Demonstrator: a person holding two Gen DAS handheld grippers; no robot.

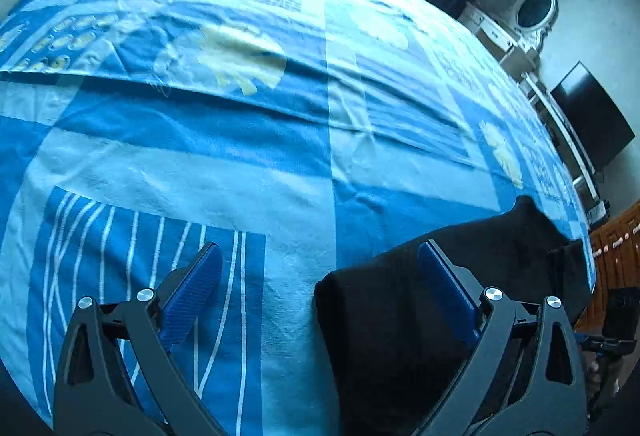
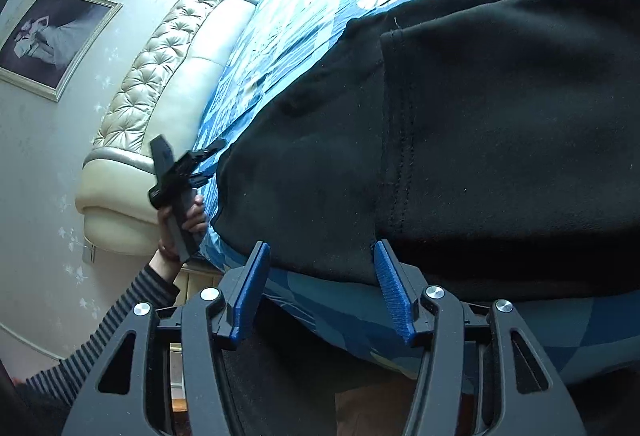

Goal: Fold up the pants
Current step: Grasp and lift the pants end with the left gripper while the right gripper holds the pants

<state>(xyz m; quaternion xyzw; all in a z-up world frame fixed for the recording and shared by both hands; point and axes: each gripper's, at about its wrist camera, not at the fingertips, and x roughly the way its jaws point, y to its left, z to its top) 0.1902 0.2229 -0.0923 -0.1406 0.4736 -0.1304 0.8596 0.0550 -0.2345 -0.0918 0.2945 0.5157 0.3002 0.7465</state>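
Room: a bedroom; a bed under a blue patterned bedspread (image 1: pixel 256 140), a cream tufted headboard (image 2: pixel 160 76), a framed picture (image 2: pixel 52 40) on the wall, a dark screen (image 1: pixel 592 116) at the far side.
Pants: black pants (image 2: pixel 480 140) lie on the bedspread along its near edge, the fabric doubled over itself with a stitched seam running across the top layer.
Right gripper: the right gripper (image 2: pixel 320 288) stands partly open just at the near hem; its blue pads flank the edge and press on nothing.
Left gripper: the left gripper (image 1: pixel 320 292) is wide and empty — one finger over bare bedspread, the other over the black cloth's end.
Key relation: the pants' long axis runs sideways from one tool to the other, so each gripper sits at its own end; the right looks nearer to a hold.
Person: a hand (image 2: pixel 188 220) in a striped sleeve (image 2: pixel 120 324) carries the left tool.
Writing: none can be read.
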